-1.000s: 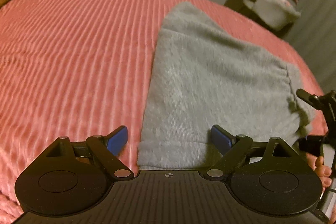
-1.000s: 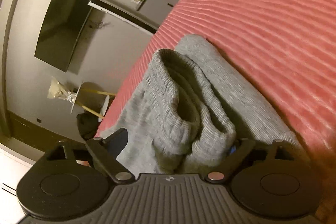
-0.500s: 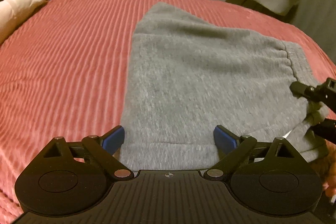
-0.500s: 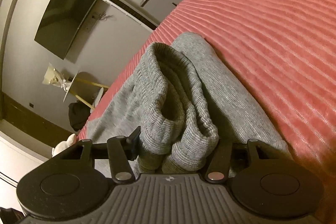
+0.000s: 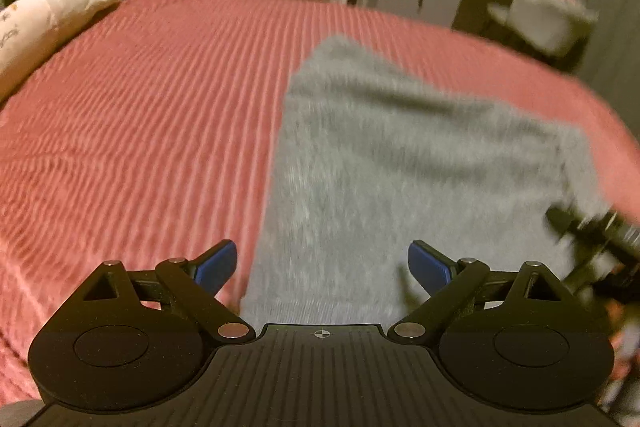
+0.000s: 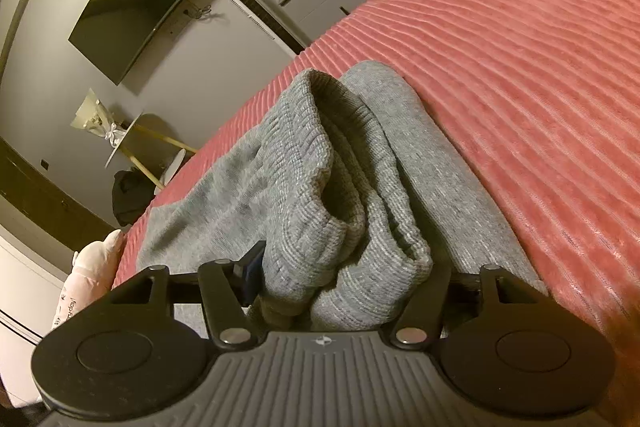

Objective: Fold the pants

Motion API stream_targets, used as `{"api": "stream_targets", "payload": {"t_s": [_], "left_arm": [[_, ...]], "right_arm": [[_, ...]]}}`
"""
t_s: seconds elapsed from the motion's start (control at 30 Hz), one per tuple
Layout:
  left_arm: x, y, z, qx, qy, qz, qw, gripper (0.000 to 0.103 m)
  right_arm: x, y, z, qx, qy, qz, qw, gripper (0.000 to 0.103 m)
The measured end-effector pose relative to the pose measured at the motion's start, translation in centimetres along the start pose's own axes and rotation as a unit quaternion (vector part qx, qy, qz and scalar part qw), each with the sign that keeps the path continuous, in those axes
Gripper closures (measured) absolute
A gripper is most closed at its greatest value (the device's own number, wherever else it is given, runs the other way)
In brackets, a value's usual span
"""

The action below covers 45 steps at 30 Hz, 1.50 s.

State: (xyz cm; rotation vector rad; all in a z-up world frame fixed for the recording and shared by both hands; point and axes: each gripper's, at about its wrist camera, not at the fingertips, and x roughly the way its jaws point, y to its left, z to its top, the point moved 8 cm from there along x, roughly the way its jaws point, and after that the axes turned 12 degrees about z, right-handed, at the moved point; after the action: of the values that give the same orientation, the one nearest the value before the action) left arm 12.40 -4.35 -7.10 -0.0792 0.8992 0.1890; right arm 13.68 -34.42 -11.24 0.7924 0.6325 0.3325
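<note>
1. The left gripper [image 5: 322,267] hovered over the near edge of the grey pants [image 5: 400,167], jaws spread wide with nothing pinched between them.
2. The right gripper [image 6: 344,287] had the bunched waistband [image 6: 320,195] between its jaws, which were opening; whether the pads pressed it could not be told.
3. The pants lay folded on the red ribbed bedspread [image 5: 140,127].
4. A plush toy [image 5: 44,15] lay at the bed's far left edge.

My left gripper [image 5: 322,263] hangs over the near edge of the pants [image 5: 400,163], which lie on the bed [image 5: 152,115] right of its middle, their bunched waistband [image 6: 340,211] between my right gripper [image 6: 344,275] fingers, plush toy [image 5: 44,19] far left.
</note>
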Motion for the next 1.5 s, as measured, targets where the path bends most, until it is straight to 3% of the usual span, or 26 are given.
{"api": "stream_targets", "payload": {"t_s": [0.13,0.23,0.33,0.47,0.6,0.73,0.83,0.93,1.03,1.07,1.13,1.17,1.3,1.37,1.43,1.5], "left_arm": [[0.0,2.0,0.7,-0.045,0.003,-0.013,0.9989,0.006],[1.5,2.9,0.2,-0.075,0.015,-0.026,0.9967,0.006],[3.3,3.1,-0.9,-0.091,0.03,-0.027,0.995,0.006],[4.2,3.1,-1.1,-0.096,0.02,-0.022,0.9949,0.006],[3.4,3.3,-0.6,-0.104,-0.018,-0.037,0.9937,0.006],[3.2,3.8,-0.5,-0.12,-0.024,-0.038,0.9917,0.006],[3.8,3.7,-0.6,-0.119,-0.006,-0.037,0.9922,0.006],[4.8,2.6,-1.2,-0.082,0.023,-0.019,0.9962,0.006],[4.0,1.9,-1.2,-0.048,-0.004,0.004,0.9988,0.006],[3.6,1.9,-1.1,-0.044,-0.015,0.004,0.9989,0.006],[2.8,2.2,-0.6,-0.053,-0.039,0.009,0.9978,0.006],[2.5,2.5,-0.3,-0.059,-0.05,0.008,0.9969,0.006],[1.5,2.3,2.0,-0.058,-0.098,0.004,0.9934,0.006],[1.4,1.7,3.2,-0.048,-0.111,-0.004,0.9927,0.006],[1.7,0.7,4.3,-0.037,-0.121,-0.012,0.9919,0.006],[2.3,-0.1,4.9,-0.014,-0.137,-0.001,0.9904,0.008]], "right_arm": [[0.4,0.5,-0.1,-0.018,0.009,0.003,1.0,0.03],[0.6,0.9,-0.3,-0.043,0.012,-0.01,0.999,0.03],[0.3,0.9,-0.3,-0.052,0.008,-0.025,0.998,0.042],[-0.2,1.5,-0.2,-0.066,0.003,-0.033,0.997,0.05],[-1.6,4.4,-0.1,-0.115,-0.02,-0.026,0.993,0.06],[-4.5,6.5,0.6,-0.112,-0.06,0.023,0.992,0.061],[-4.7,5.3,0.2,-0.133,-0.045,-0.006,0.99,0.06],[-2.7,1.1,-0.4,-0.049,0.026,-0.09,0.994,0.053],[-3.7,0.9,0.6,-0.003,-0.003,-0.065,0.998,0.046],[-4.2,1.1,0.8,-0.01,-0.011,-0.074,0.997,0.043],[-5.6,1.5,1.2,-0.031,-0.032,-0.109,0.993,0.025],[-6.3,1.9,1.6,-0.044,-0.041,-0.121,0.991,0.023],[-7.8,6.4,3.1,-0.171,-0.1,-0.114,0.974,0.023],[-6.7,9.3,2.9,-0.257,-0.108,-0.086,0.956,0.03],[-4.2,11.1,1.9,-0.332,-0.084,-0.062,0.937,0.052],[-1.1,11.1,1.1,-0.363,-0.049,-0.073,0.928,0.069]]}}
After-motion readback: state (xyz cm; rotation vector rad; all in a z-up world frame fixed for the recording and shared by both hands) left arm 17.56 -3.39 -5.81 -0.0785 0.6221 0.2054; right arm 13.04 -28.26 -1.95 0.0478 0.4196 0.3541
